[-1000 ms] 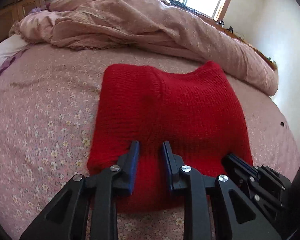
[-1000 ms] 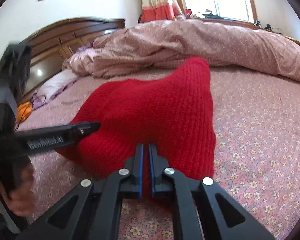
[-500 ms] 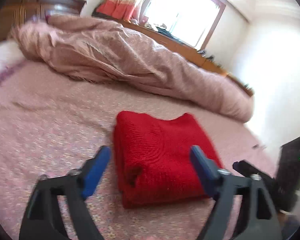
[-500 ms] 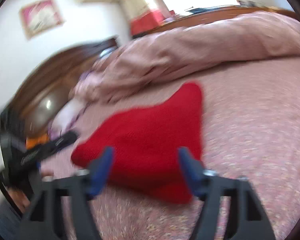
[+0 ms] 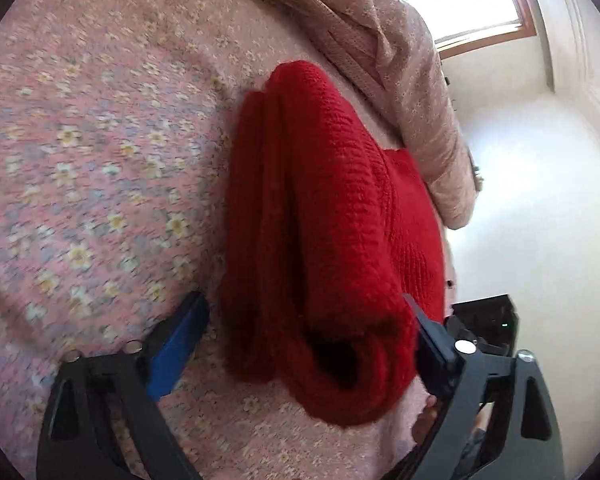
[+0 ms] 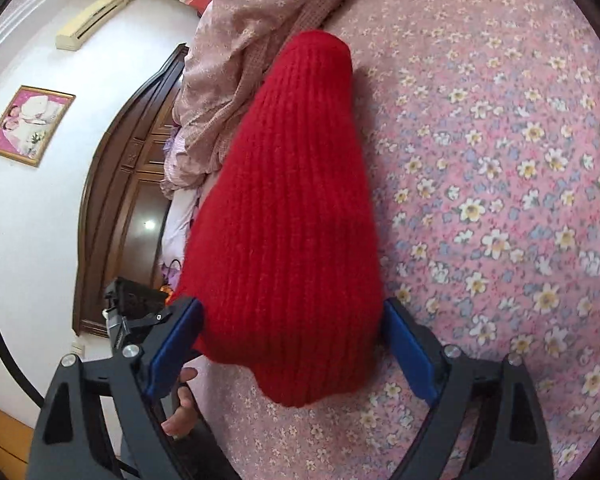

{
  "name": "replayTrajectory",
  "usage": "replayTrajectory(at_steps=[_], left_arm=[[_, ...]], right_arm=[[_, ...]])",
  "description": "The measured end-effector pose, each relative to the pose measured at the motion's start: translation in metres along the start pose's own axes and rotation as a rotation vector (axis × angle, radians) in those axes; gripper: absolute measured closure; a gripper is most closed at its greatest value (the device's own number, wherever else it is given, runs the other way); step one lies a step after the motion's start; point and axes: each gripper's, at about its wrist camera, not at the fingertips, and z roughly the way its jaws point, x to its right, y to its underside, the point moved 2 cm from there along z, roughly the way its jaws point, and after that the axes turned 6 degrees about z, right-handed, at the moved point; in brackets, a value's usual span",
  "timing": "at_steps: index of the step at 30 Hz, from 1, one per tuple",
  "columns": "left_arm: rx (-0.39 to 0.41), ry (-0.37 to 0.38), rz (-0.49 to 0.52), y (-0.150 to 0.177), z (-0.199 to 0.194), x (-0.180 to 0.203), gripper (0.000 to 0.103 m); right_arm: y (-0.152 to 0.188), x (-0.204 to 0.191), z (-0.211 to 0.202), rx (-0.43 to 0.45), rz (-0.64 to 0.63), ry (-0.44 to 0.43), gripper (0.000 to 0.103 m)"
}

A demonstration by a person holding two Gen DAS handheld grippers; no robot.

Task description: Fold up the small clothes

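A folded red knitted garment (image 5: 332, 216) lies on the pink flowered bedsheet (image 5: 92, 152); it also shows in the right wrist view (image 6: 292, 216). My left gripper (image 5: 308, 332) is open, its blue-padded jaws straddling the garment's near layered end, one on each side. My right gripper (image 6: 296, 340) is open too, jaws wide around the garment's near end from the other side. Both cameras are rolled sideways. Neither gripper holds the cloth.
A bunched pink quilt (image 5: 380, 40) lies just behind the garment, also in the right wrist view (image 6: 252, 40). A dark wooden headboard (image 6: 128, 184) and white wall stand at the left of the right wrist view. The other gripper's body (image 5: 484, 320) shows beyond the garment.
Both grippers have let go of the garment, opened wide, pulled back, then rolled sideways and come in close around its near ends. The garment stays folded on the bed.
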Motion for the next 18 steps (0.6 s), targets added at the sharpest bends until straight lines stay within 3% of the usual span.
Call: replayTrajectory(at_steps=[6, 12, 14, 16, 18], left_arm=[[-0.019, -0.014, 0.080, -0.025, 0.033, 0.021, 0.005], [0.005, 0.080, 0.115, -0.041, 0.048, 0.028, 0.008], [0.024, 0.105, 0.096, -0.040, 0.046, 0.031, 0.022], [0.039, 0.093, 0.094, -0.040, 0.043, 0.041, 0.026], [0.048, 0.101, 0.136, -0.039, 0.045, 0.062, 0.027]], right_arm=[[-0.027, -0.007, 0.025, -0.015, 0.015, -0.012, 0.007], [-0.043, -0.020, 0.050, 0.005, 0.009, 0.045, 0.005], [-0.042, -0.022, 0.048, 0.021, -0.006, 0.044, 0.010], [-0.037, -0.025, 0.040, 0.041, -0.037, 0.051, 0.025], [-0.035, -0.025, 0.026, 0.061, -0.058, 0.040, 0.027]])
